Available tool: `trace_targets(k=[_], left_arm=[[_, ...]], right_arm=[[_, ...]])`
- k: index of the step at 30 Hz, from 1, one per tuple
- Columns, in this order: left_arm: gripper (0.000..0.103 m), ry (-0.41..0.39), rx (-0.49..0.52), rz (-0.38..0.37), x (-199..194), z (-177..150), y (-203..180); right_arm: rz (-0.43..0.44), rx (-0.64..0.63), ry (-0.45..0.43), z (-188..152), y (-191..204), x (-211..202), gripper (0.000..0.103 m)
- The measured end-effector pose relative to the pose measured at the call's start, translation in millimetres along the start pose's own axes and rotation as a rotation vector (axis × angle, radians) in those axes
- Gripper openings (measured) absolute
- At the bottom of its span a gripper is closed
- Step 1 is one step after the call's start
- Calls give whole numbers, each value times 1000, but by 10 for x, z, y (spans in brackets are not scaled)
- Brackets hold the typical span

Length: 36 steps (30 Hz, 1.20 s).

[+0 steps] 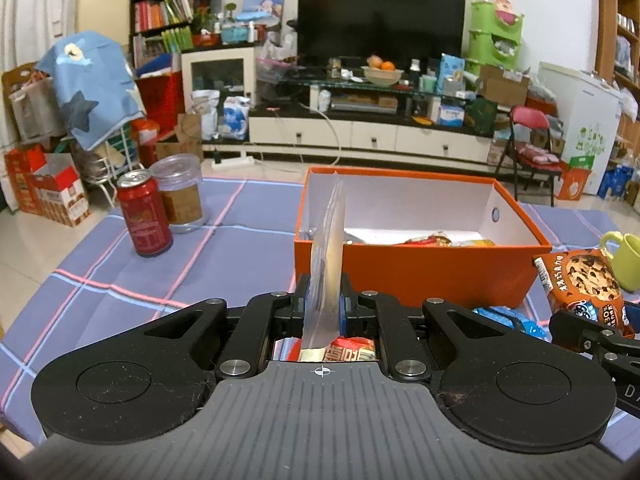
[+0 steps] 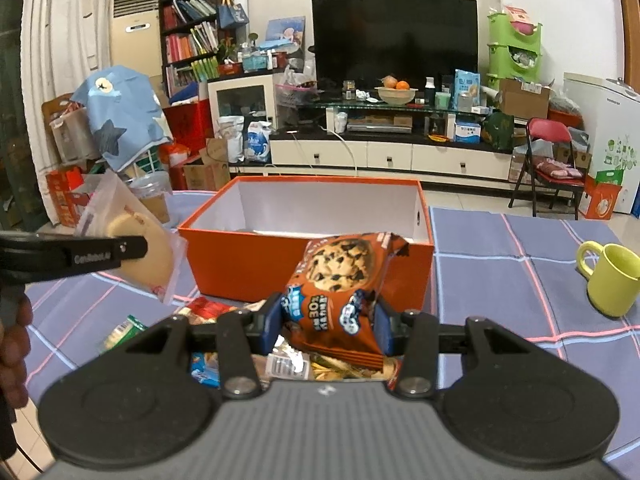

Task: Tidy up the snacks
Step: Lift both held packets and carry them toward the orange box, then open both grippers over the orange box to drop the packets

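My left gripper (image 1: 323, 304) is shut on a clear plastic bag (image 1: 327, 264) held edge-on; the right wrist view shows that clear bag (image 2: 136, 248) holds a pale round pastry. My right gripper (image 2: 327, 320) is shut on a brown chocolate-chip cookie packet (image 2: 340, 284), also visible at the right edge of the left wrist view as the cookie packet (image 1: 580, 280). Both are held above the table just in front of an open orange box (image 1: 420, 276), white inside, with a few snack packets (image 1: 440, 240) on its floor. Loose snack packets (image 2: 208, 312) lie on the cloth below the grippers.
A red can (image 1: 144, 216) and a clear jar (image 1: 180, 196) stand at the table's left. A yellow-green mug (image 2: 612, 276) stands at the right. The table wears a purple checked cloth (image 2: 500, 264). A person's hand (image 2: 14, 344) shows at the left edge. A cluttered TV stand is behind.
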State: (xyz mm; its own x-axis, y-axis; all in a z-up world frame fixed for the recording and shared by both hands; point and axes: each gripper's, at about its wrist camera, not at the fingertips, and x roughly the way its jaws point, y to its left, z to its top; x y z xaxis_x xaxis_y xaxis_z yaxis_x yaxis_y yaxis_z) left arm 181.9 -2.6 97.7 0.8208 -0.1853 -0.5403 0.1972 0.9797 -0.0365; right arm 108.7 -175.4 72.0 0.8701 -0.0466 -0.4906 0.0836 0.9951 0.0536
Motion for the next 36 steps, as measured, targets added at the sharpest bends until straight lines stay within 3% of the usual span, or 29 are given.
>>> trace_targets(k=[10, 15, 24, 27, 29, 31, 36], left_arm=[[0, -48, -33, -5, -68, 260, 115], [0, -58, -55, -34, 91, 478, 65], [0, -28, -31, -82, 919, 898, -335], [0, 21, 3, -88, 1317, 894, -510], [16, 55, 12, -97, 1487, 861, -552], [20, 46, 2, -106, 1459, 855, -506], [44, -23, -47, -67, 940, 807, -99]], right_arm=[[-16, 11, -40, 225, -50, 47, 47], [3, 67, -39, 453, -220, 303, 47], [40, 161, -19, 765, -485, 1109, 48], [23, 151, 1, 794, -541, 1327, 56], [23, 156, 12, 806, -583, 1389, 62], [26, 162, -15, 812, -621, 1333, 69], [27, 156, -63, 832, -742, 1012, 69]])
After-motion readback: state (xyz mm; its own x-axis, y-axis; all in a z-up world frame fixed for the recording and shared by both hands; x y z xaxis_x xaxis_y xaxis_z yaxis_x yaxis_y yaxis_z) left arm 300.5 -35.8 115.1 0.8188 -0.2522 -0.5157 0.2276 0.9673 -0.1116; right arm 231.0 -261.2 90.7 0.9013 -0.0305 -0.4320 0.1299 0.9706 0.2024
